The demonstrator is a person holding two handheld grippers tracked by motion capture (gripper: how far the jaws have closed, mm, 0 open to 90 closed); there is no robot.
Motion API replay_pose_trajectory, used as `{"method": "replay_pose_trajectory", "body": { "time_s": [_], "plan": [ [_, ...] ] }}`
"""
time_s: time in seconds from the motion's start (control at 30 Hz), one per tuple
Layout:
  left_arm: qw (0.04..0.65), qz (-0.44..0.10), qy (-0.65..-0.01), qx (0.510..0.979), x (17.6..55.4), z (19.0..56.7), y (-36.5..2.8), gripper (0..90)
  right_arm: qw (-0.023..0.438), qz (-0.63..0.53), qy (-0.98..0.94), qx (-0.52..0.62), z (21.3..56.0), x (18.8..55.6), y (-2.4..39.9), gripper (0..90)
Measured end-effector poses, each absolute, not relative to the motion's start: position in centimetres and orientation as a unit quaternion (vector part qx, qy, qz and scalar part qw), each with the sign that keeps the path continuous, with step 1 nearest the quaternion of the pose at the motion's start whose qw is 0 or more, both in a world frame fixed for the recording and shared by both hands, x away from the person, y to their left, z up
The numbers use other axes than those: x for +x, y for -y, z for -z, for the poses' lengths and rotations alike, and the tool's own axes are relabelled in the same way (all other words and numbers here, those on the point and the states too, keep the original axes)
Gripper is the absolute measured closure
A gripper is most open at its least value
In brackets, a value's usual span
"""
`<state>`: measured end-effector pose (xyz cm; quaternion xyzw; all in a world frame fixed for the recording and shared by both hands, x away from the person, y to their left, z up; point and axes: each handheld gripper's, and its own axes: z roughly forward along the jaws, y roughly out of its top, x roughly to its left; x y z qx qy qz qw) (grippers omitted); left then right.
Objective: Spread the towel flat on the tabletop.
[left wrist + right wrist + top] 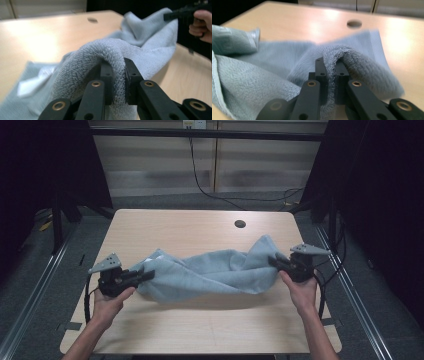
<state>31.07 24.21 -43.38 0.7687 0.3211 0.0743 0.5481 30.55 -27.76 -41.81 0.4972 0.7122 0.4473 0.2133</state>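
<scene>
Your left tongs (115,82) and right tongs (331,82) each pinch an end of the blue towel (210,272), lifting it off the counter (200,325) to spread it.

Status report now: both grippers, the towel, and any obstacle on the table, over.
Left gripper shut on towel, right gripper shut on its other end. Towel bunched, sagging between them over the table. Nothing in the way; cable hole beyond.
</scene>
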Motion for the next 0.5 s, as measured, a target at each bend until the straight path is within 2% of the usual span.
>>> {"method": "replay_pose_trajectory", "body": {
  "time_s": [0.2,0.3,0.5],
  "plan": [
    [0.523,-0.041,-0.312,0.792,28.2,46.1,-24.0,79.3,0.199,-0.413,-0.728,0.510,44.5,27.9,28.3,84.7],
    [0.491,-0.035,-0.290,0.821,26.9,47.4,-23.5,77.9,0.189,-0.404,-0.731,0.517,45.8,26.8,28.4,82.8],
    [0.497,-0.016,-0.289,0.818,25.6,47.4,-23.9,67.6,0.181,-0.398,-0.734,0.520,46.9,25.0,28.7,75.4]
  ]
}}
